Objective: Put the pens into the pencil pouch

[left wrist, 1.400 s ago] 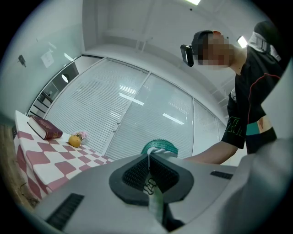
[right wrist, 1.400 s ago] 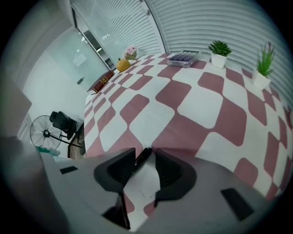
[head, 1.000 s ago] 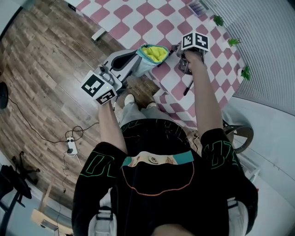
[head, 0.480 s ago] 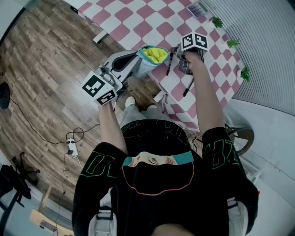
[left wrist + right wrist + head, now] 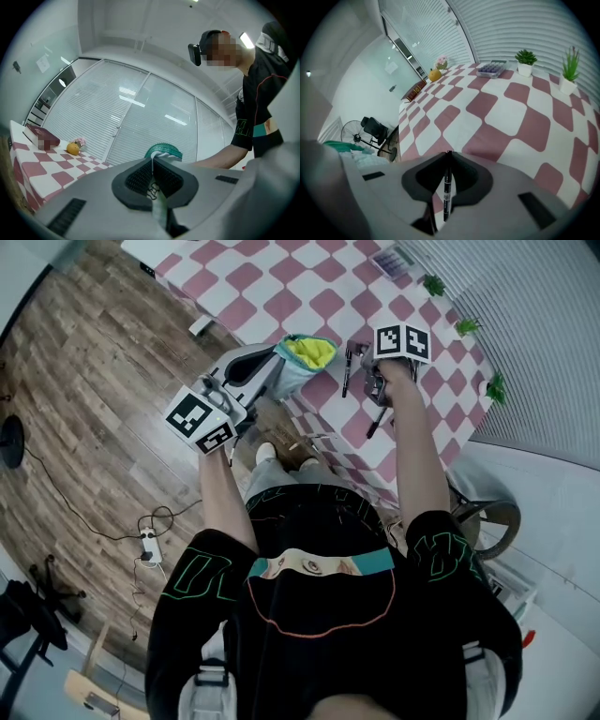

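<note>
While its jaws are closing, the right hand-held gripper (image 5: 448,157) is pressed on a black pen (image 5: 446,192) above the desk (image 5: 319,287). By the left hand-held gripper (image 5: 152,159), fully closed, the pencil pouch (image 5: 305,357) is pinched at its rim, at the desk's near edge; a second pen (image 5: 375,421) is laid nearby.

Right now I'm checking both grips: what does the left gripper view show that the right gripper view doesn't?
Only the left gripper view: the left tongs shut on the pencil pouch at its teal edge, and the person. Only the right gripper view: a black pen between the closing right tongs, two potted plants, a fan. Both: the checked table with the orange.
</note>
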A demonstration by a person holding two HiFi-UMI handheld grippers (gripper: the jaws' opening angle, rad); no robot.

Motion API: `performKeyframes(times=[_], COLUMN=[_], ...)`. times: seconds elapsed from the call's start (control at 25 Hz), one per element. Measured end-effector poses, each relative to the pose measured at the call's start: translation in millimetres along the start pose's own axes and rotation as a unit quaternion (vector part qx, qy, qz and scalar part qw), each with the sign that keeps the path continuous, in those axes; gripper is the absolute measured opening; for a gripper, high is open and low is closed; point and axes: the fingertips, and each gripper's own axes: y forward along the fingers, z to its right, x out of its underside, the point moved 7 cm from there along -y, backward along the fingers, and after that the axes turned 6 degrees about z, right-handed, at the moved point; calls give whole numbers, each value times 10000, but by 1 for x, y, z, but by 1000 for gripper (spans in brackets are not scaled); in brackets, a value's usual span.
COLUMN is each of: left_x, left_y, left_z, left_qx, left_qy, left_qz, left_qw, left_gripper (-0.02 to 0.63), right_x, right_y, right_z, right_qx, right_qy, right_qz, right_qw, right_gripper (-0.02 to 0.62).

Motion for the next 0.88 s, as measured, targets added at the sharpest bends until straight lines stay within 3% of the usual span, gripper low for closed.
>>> performKeyframes(times=[0.4,0.88], left_x=[0,-4], left_y=[35,88], left_z=[9,27], left_qx=[235,623], left_qy=[132,319], left_qz=[-161,-286], left_qw=[9995,9971], left_gripper=[3,3], right_x=[-23,-47], right_y=[-64,-158], right_z=[-2,1], right_qx=[-434,-672], right_qy=[-353,-744], right_qz=[1509,3125], right_qw=[9870,9446], right_gripper=[44,44])
